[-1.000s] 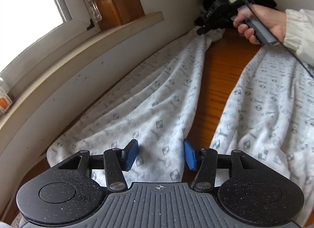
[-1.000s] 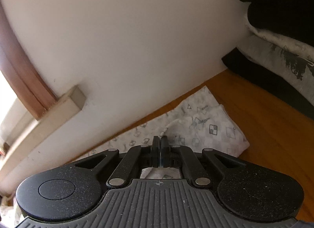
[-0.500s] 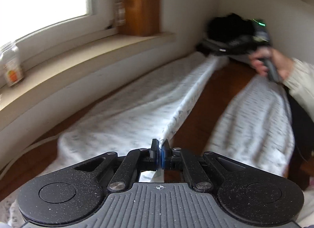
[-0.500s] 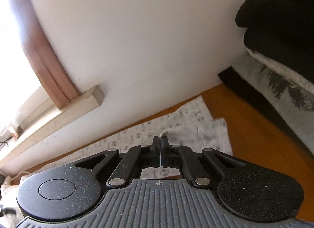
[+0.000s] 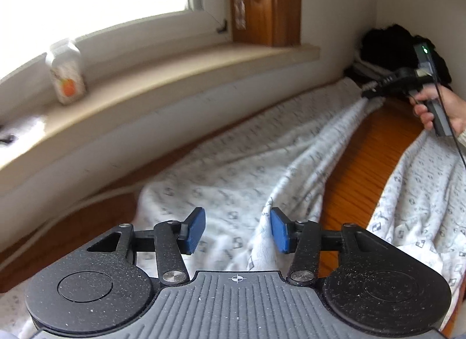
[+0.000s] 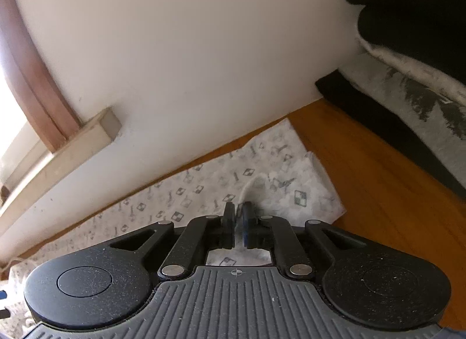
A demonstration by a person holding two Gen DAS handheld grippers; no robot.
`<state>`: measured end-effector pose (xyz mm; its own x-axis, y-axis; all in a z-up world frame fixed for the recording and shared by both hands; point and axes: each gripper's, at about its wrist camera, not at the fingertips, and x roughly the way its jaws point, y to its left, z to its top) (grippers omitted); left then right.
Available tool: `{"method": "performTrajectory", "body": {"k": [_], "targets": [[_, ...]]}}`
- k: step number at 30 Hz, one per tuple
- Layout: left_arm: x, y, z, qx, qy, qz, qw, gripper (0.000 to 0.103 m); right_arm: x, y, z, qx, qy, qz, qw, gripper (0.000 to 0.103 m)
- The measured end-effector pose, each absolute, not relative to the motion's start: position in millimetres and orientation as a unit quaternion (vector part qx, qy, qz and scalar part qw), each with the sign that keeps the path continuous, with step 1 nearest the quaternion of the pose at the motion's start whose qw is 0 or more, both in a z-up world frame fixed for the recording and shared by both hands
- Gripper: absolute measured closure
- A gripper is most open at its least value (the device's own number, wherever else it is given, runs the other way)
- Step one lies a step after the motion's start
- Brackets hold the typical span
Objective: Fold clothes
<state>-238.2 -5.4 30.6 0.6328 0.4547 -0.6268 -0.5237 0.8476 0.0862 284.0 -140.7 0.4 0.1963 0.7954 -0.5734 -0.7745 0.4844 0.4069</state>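
I see soft white printed trousers [image 5: 238, 170] lying rumpled on the glossy orange wooden table [image 5: 361, 158] below the stone windowsill [image 5: 174, 82]. My left claw [image 5: 237, 229] is opening, blue ribbed pads spread over a fabric ridge; my right claw [image 6: 238, 216] is parting slightly around a thin fold.

The garment [image 5: 250, 164] is white, printed all over with small grey squares and marks. The tabletop [image 5: 358, 170] is warm orange-brown wood. Both claws are black with blue pads [image 5: 194, 231]. A black pile [image 6: 413, 12] sits on a grey cloth with dark tree shapes [image 6: 422, 97]. The window frame [image 5: 262, 1] is brown.
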Motion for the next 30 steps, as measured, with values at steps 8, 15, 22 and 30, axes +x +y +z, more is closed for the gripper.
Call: {"method": "performTrajectory", "body": {"k": [8, 15, 22, 30], "targets": [[-245, -47, 37, -0.008, 0.323, 0.266, 0.908, 0.070, 301, -161, 1, 0.021, 0.397, 0.498, 0.771, 0.081], [-236, -50, 7, 0.010, 0.366, 0.270, 0.890, 0.062, 308, -166, -2, 0.027, 0.403, 0.495, 0.769, 0.079], [-246, -43, -6, 0.007, 0.376, 0.285, 0.882, 0.064, 310, -159, -3, 0.042, 0.415, 0.485, 0.769, 0.064], [-261, -37, 8, -0.014, 0.323, 0.289, 0.901, 0.098, 305, -142, 4, 0.010, 0.383, 0.459, 0.802, 0.101]]}}
